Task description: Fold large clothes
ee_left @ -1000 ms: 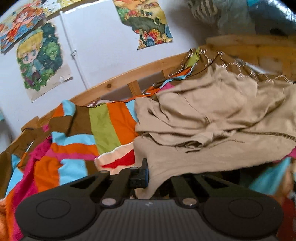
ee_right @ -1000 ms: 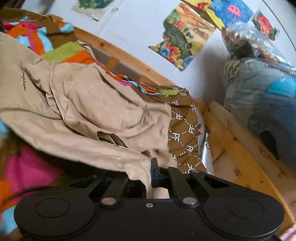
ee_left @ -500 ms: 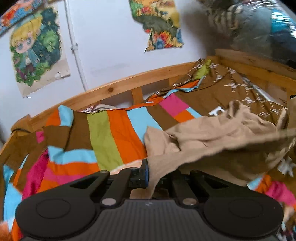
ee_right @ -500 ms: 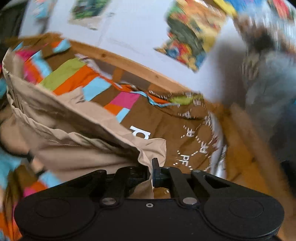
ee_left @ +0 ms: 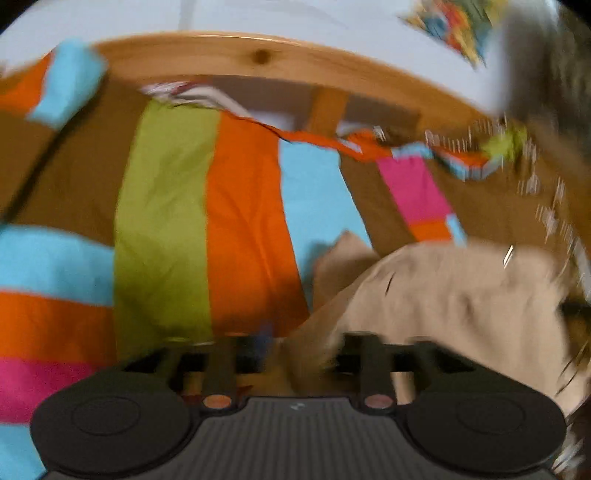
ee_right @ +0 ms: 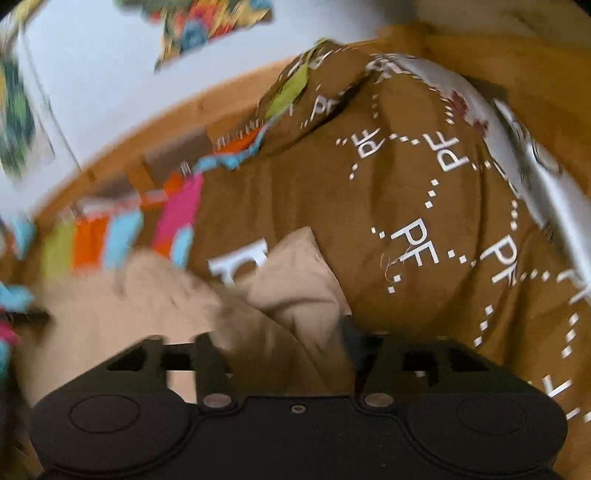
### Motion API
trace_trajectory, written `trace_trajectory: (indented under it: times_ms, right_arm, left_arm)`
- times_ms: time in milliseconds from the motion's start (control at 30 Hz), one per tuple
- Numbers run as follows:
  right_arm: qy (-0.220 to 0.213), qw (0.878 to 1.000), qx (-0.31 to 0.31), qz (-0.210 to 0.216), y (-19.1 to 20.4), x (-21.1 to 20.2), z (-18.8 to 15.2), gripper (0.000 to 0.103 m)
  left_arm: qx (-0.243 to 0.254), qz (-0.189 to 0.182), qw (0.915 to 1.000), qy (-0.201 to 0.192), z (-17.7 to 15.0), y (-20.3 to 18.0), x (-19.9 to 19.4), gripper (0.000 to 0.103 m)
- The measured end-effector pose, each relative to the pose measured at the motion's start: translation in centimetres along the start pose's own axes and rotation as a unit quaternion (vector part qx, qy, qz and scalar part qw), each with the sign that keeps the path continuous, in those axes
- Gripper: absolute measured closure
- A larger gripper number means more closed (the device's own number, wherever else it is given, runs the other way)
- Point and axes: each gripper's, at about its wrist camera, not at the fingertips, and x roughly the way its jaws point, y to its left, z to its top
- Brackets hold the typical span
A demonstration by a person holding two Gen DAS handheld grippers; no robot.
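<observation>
The crumpled beige cotton garment (ee_left: 443, 295) lay on the bed, over a bedspread of orange, green, blue, pink and brown patches (ee_left: 243, 229) and a brown cover printed with white "PF" letters (ee_right: 417, 206). Both views were blurred. The left hand-held gripper (ee_left: 295, 350) had its fingers spread apart, with beige cloth lying between them. The right hand-held gripper (ee_right: 284, 347) stood likewise parted around a fold of the garment (ee_right: 295, 288). Farther off ran a curved wooden bed rail (ee_left: 266, 59) beneath a white wall with colourful posters (ee_right: 207, 26).

Home bedroom, wooden bed frame (ee_left: 258, 55), colourful patchwork bedcover (ee_left: 162, 221), cartoon posters (ee_right: 207, 26) on wall
</observation>
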Motion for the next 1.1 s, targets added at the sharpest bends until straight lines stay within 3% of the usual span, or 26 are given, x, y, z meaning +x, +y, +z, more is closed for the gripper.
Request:
trace_trajectory:
  times_ms: [33, 67, 167, 267, 367, 433, 500, 600, 633, 667, 733, 767, 800, 833, 867, 900, 1000, 1033, 1067, 1100]
  right_arm:
    - [-0.009, 1.0, 0.006, 0.011, -0.3, -0.5, 0.0, 0.028]
    - [-0.023, 1.0, 0.004, 0.02, -0.5, -1.0, 0.1, 0.02]
    - [-0.08, 0.997, -0.002, 0.023, -0.9, -3.5, 0.1, 0.002]
    - [-0.132, 0.991, -0.017, 0.016, -0.8, -6.7, -0.8, 0.001]
    - [-0.148, 0.984, -0.094, 0.027, 0.4, -9.6, -3.3, 0.001]
    - [-0.14, 0.971, -0.194, 0.007, 2.1, -10.8, -6.6, 0.001]
    - [-0.124, 0.95, -0.283, -0.041, 3.6, -10.5, -10.3, 0.001]
    - [-0.085, 0.92, -0.361, -0.129, 5.3, -8.0, -13.5, 0.001]
    - [-0.087, 0.916, -0.367, -0.138, 5.4, -7.5, -13.9, 0.001]
    - [-0.095, 0.919, -0.359, -0.134, 5.4, -7.4, -13.8, 0.002]
    - [-0.118, 0.937, -0.314, -0.101, 4.6, -7.7, -12.7, 0.023]
    - [-0.126, 0.947, -0.282, -0.088, 4.1, -7.8, -11.9, 0.056]
    - [-0.125, 0.958, -0.247, -0.081, 3.4, -7.6, -10.9, 0.071]
    - [-0.133, 0.964, -0.215, -0.081, 2.8, -7.4, -9.9, 0.073]
    - [-0.156, 0.967, -0.181, -0.084, 2.0, -7.6, -9.2, 0.083]
    - [-0.171, 0.969, -0.155, -0.087, 1.3, -7.8, -8.5, 0.088]
    - [-0.192, 0.974, -0.037, -0.116, -2.5, -8.1, -6.7, 0.091]
    - [-0.189, 0.975, 0.011, -0.119, -4.4, -8.0, -6.5, 0.087]
    - [-0.18, 0.975, 0.047, -0.119, -5.8, -7.8, -6.6, 0.071]
    - [-0.172, 0.976, 0.072, -0.114, -6.8, -7.7, -6.8, 0.066]
  left_arm:
    - [-0.023, -0.002, 0.9996, -0.015, -0.2, 1.0, -0.7, 0.016]
    - [-0.04, 0.002, 0.9986, -0.034, -0.4, 1.8, -1.5, 0.011]
    - [-0.065, 0.0, 0.9964, -0.056, -0.8, 3.3, -3.4, 0.008]
    - [-0.079, 0.002, 0.9943, -0.071, -1.6, 4.2, -5.2, 0.006]
    - [-0.066, -0.007, 0.995, -0.074, -3.7, 4.2, -6.4, 0.004]
    - [-0.054, -0.017, 0.9964, -0.063, -5.2, 4.0, -6.3, 0.004]
    - [-0.045, -0.023, 0.9978, -0.042, -6.5, 3.5, -6.1, 0.004]
    - [-0.034, -0.018, 0.9991, -0.017, -8.5, 2.6, -5.0, 0.008]
    - [-0.034, -0.018, 0.9991, -0.015, -8.9, 2.6, -5.0, 0.013]
    - [-0.037, -0.019, 0.999, -0.017, -9.1, 2.5, -4.9, 0.019]
    - [-0.059, -0.019, 0.9978, -0.022, -9.4, 2.7, -4.8, 0.028]
    - [-0.068, -0.019, 0.9972, -0.024, -9.5, 2.8, -4.8, 0.039]
    - [-0.075, -0.017, 0.9968, -0.024, -9.7, 3.0, -4.8, 0.047]
    - [-0.078, -0.013, 0.9966, -0.023, -9.7, 3.1, -4.9, 0.058]
    - [-0.079, -0.016, 0.9965, -0.021, -9.8, 3.3, -4.9, 0.066]
    - [-0.083, -0.022, 0.996, -0.025, -9.9, 3.4, -5.1, 0.071]
    - [-0.091, -0.02, 0.9948, -0.042, -10.3, 3.6, -5.8, 0.082]
    - [-0.102, -0.02, 0.9935, -0.047, -10.6, 3.7, -5.8, 0.083]
    - [-0.117, -0.023, 0.9917, -0.049, -10.9, 4.0, -5.8, 0.083]
    - [-0.13, -0.025, 0.9899, -0.05, -11.2, 4.3, -5.7, 0.083]
